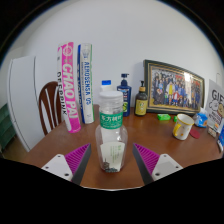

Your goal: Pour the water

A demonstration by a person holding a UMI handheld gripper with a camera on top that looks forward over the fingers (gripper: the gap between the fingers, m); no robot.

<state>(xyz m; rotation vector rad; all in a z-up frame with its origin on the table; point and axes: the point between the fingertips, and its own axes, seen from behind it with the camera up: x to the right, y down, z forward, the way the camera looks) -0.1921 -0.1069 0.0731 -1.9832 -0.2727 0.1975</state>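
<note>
A brown wooden tabletop stood against a white wall. Along its far edge leaned two tall boxes, a blue-capped bottle, a dark bottle and a framed photograph; a mug sat toward the right edge, and a wooden chair stood past the left edge. The water bottle, clear plastic with a white cap and a green label, stood upright near the front edge, between the fingers. The gripper was spread wide, its pink pads apart from the bottle on both sides
</note>
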